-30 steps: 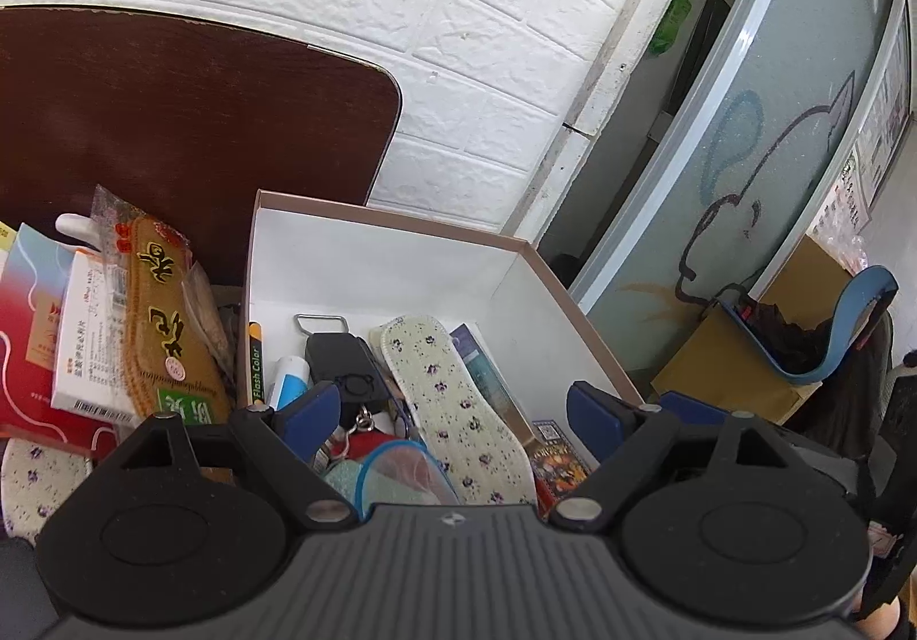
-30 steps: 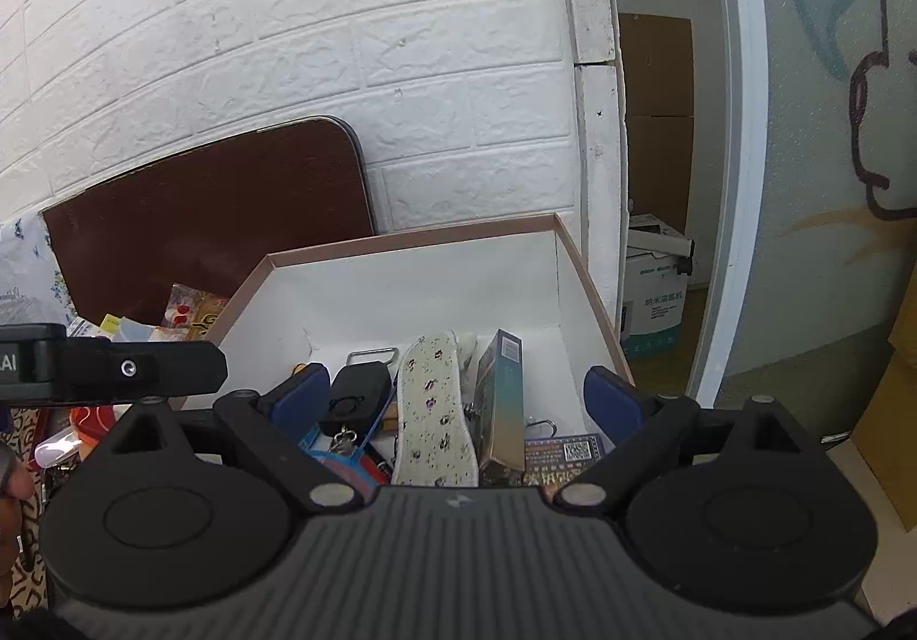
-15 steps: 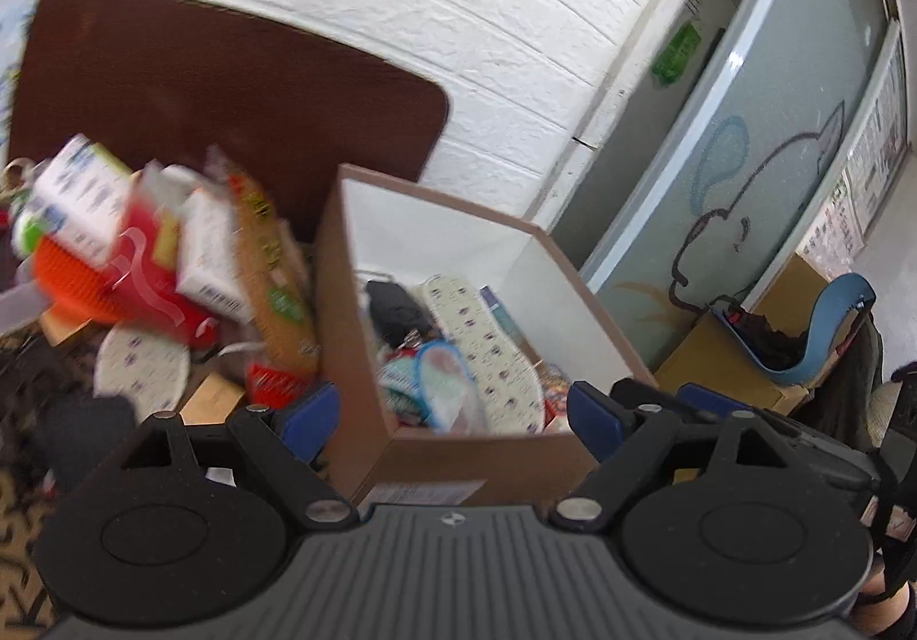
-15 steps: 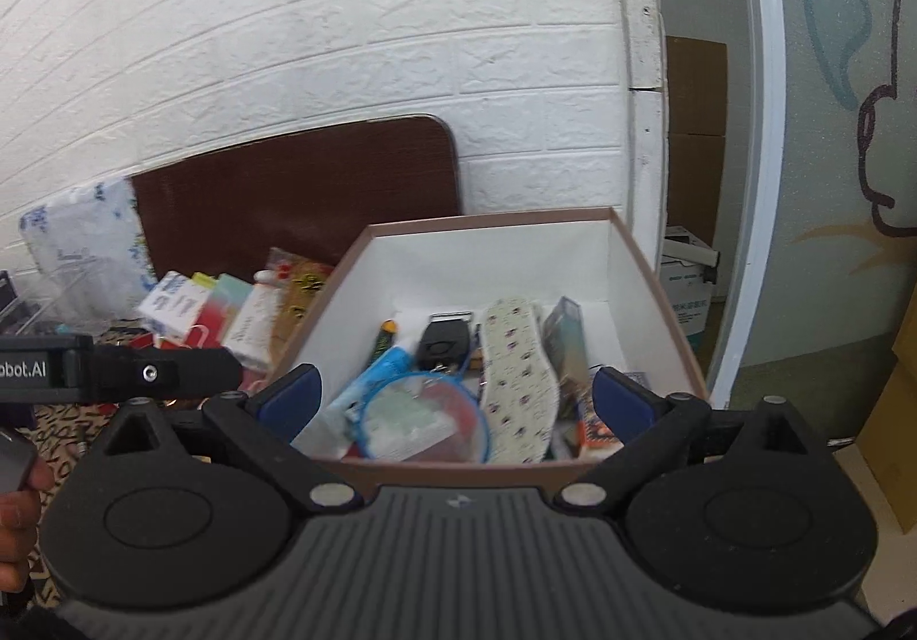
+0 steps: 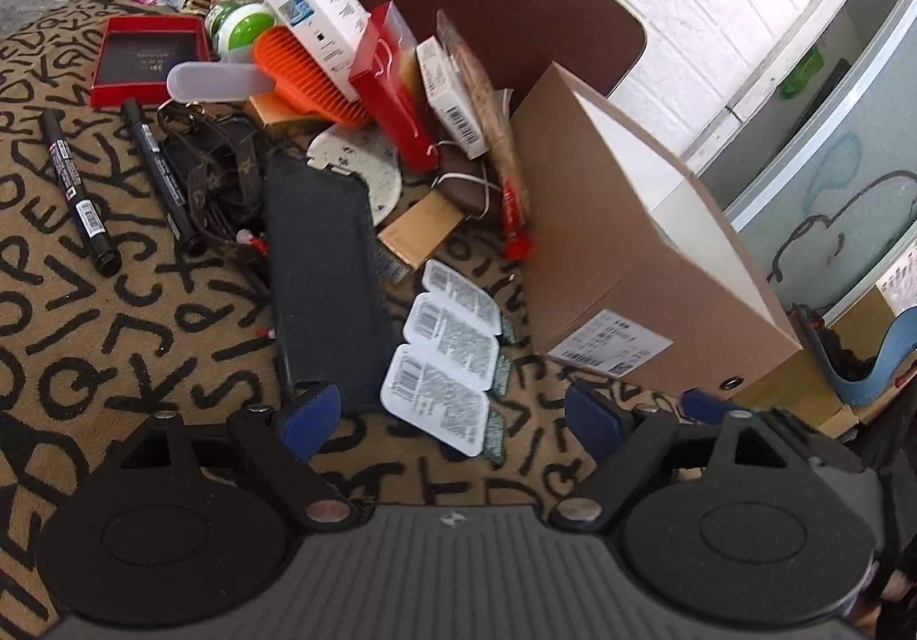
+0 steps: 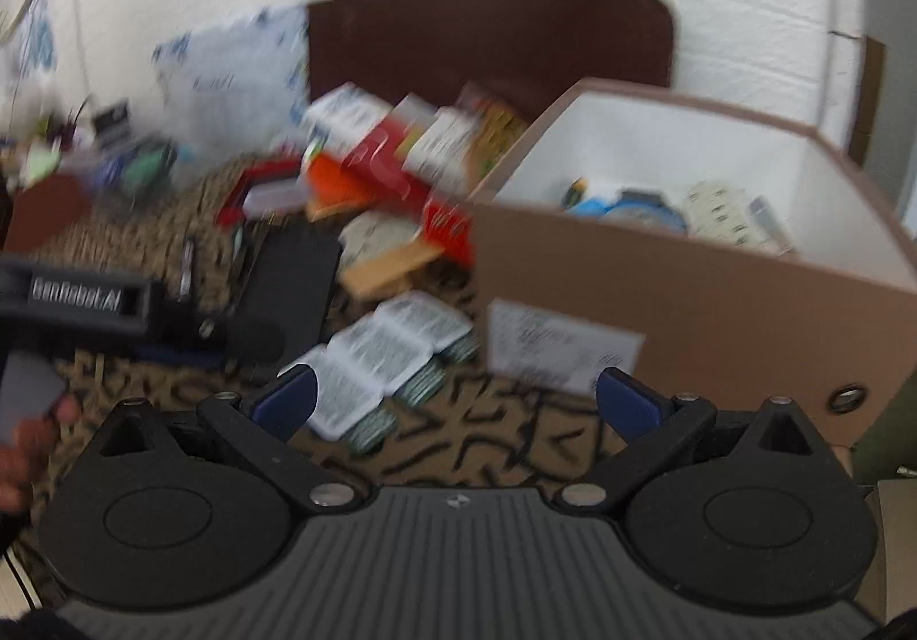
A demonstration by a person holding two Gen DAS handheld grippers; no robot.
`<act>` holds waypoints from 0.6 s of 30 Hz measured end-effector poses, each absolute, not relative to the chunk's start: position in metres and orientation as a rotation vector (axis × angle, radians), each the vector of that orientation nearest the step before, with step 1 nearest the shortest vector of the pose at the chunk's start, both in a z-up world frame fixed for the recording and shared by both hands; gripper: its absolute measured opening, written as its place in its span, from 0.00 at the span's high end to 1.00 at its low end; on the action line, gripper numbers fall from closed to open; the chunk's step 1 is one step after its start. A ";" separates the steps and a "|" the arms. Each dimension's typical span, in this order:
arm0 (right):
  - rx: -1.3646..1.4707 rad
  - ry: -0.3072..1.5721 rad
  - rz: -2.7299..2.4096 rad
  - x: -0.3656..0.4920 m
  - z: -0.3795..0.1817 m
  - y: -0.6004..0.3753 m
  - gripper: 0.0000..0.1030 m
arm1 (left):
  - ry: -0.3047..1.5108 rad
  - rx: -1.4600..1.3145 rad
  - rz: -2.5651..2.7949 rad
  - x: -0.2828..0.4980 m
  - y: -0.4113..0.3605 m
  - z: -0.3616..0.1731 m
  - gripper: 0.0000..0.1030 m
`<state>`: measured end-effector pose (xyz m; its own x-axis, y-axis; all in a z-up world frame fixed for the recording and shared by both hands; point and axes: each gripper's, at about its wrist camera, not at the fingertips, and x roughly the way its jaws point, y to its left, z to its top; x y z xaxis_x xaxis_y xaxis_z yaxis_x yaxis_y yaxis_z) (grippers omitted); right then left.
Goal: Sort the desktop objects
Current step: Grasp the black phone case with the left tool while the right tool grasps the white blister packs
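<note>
Across the left wrist view, from left to right: two black markers (image 5: 77,190) lie on a tan cloth printed with black letters, in the left middle of the frame. Beside them is a long dark flat case (image 5: 326,279), then a strip of three white foil-backed packs (image 5: 453,359) at lower centre. Above these, in the upper middle, a heap leans toward the right: an orange comb-like piece (image 5: 309,78), a red box (image 5: 395,84) and white cartons (image 5: 321,10). At right stands the brown cardboard box (image 5: 647,262), already holding sorted items.

Both tongs are released and hold nothing. The left gripper (image 5: 450,413) hovers low over the packs; the right gripper (image 6: 455,399) hangs over the same strip, its view badly blurred.

Likely trouble: the packs lie flat on the cloth, so fingers may skid over them or pinch fabric. Both tools crowd one spot and could collide. A knock to the leaning heap might spill it.
</note>
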<state>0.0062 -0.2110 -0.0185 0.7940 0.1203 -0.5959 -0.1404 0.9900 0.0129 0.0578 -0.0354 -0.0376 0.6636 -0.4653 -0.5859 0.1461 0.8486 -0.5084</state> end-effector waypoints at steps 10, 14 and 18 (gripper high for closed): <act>-0.055 0.743 0.216 0.035 -0.043 -0.178 0.02 | 0.773 -0.514 -0.291 0.075 -0.016 -0.050 0.23; -0.043 0.767 0.209 0.050 -0.048 -0.171 0.02 | 0.755 -0.543 -0.279 0.079 -0.008 -0.050 0.25; -0.052 0.778 0.198 0.062 -0.050 -0.166 0.02 | 0.741 -0.570 -0.274 0.080 -0.001 -0.050 0.25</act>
